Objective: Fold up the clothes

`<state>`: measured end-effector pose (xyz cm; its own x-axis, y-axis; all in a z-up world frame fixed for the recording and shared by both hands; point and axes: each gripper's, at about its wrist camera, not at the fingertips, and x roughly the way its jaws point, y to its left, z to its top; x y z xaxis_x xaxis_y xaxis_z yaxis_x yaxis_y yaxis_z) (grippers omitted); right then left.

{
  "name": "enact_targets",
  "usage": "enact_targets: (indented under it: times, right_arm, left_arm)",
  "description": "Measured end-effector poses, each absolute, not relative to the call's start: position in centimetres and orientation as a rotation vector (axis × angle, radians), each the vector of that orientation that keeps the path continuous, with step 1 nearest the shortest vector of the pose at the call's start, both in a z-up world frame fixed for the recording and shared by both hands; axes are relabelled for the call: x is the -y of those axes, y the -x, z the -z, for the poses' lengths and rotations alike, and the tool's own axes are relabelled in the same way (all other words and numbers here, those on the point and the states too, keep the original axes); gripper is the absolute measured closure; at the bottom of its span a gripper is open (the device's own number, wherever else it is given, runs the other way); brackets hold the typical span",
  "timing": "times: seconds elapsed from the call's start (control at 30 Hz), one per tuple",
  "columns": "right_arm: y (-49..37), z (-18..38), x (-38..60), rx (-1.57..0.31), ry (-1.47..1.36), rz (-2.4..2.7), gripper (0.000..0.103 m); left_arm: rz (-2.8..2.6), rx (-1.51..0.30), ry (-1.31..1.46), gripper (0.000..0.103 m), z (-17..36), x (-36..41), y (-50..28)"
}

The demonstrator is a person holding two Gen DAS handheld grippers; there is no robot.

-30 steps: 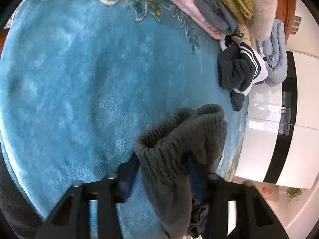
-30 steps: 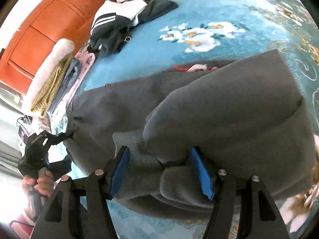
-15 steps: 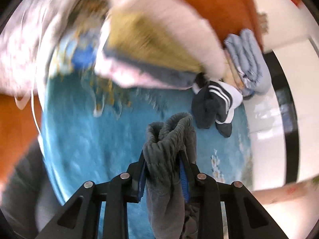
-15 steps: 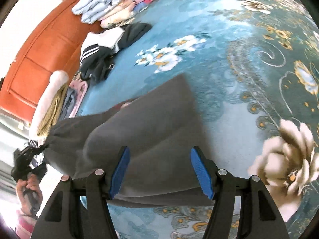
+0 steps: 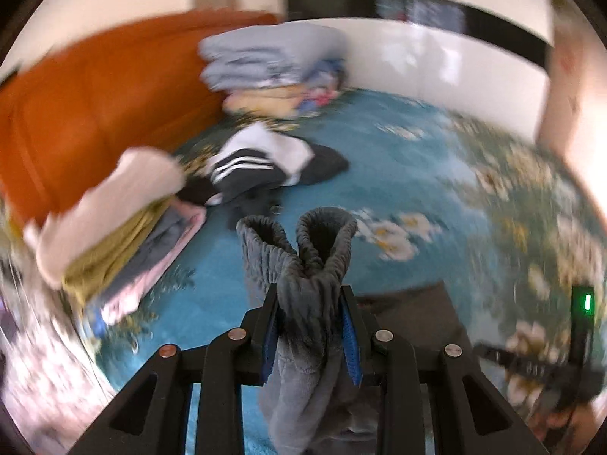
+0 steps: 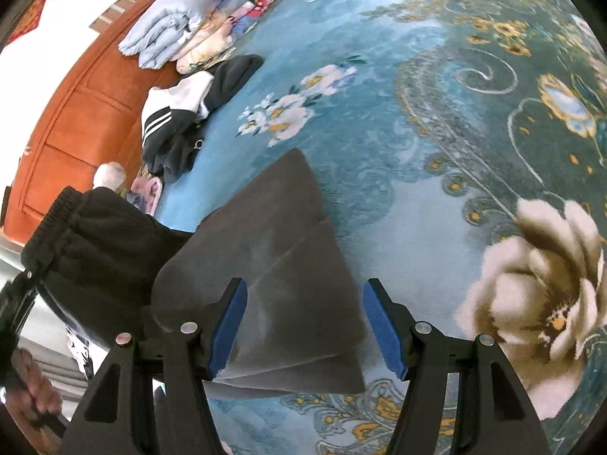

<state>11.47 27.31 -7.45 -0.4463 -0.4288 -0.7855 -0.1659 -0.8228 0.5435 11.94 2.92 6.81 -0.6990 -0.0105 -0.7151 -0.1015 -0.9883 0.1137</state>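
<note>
The left tool (image 5: pixel 309 335) is clamped on the elastic waistband of the grey trousers (image 5: pixel 303 265), and the gathered band stands up in two loops past its blue pads (image 5: pixel 349 337), with the rest of the cloth hanging below. That view is blurred. From the right wrist, the trousers (image 6: pixel 280 273) lie partly on the blue floral rug (image 6: pixel 436 132): the flat, folded leg part rests on the rug, while the darker waist end (image 6: pixel 91 242) is lifted at the left edge, where the left tool (image 6: pixel 15 303) holds it. The right tool (image 6: pixel 305 331) is spread apart and holds nothing; its pads (image 6: pixel 381 331) stand either side of the flat cloth, and I cannot tell whether they touch it. Farther off on the rug lies a black-and-white striped garment (image 6: pixel 178 113), and beyond it a pile of folded bedding (image 6: pixel 189 26) leans on the orange headboard (image 6: pixel 72 106). In the left view a stack of folded clothes (image 5: pixel 125 235) sits at the left, beside the headboard (image 5: pixel 76 102).
</note>
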Motion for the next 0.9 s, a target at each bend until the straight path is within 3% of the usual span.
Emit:
enact_targets:
  times: [0.37, 0.43, 0.47, 0.53, 0.73, 0.9]
  right_arm:
    - [-13.3, 9.6, -31.1, 0.959, -1.595, 2.410, 0.037]
    - [-13.6, 9.9, -31.6, 0.966, -1.611, 2.411, 0.037]
    - [-13.6, 10.1, -31.8, 0.970, -1.617, 2.411, 0.037]
    - [-13.7, 10.4, -32.1, 0.980, -1.629, 2.410, 0.037]
    - [-13.6, 10.1, -32.0, 0.979, -1.617, 2.412, 0.037]
    - [-13.3, 9.0, -31.8, 1.004, -1.545, 2.391, 0.037]
  left_arm:
    - [-2.593, -0.675, 1.280, 0.072, -1.7, -13.6, -13.8]
    - [-2.575, -0.711, 1.285, 0.067, -1.2, -14.3, -14.0]
    - [-2.566, -0.726, 1.286, 0.058, -0.9, -14.6, -14.2]
    - [-2.540, -0.649, 1.295, 0.051, -1.2, -14.1, -14.2]
    - [-2.437, -0.343, 1.316, 0.050, -2.6, -11.9, -14.3]
    - [-2.549, 0.050, 1.315, 0.040, -4.3, -4.1, -13.2]
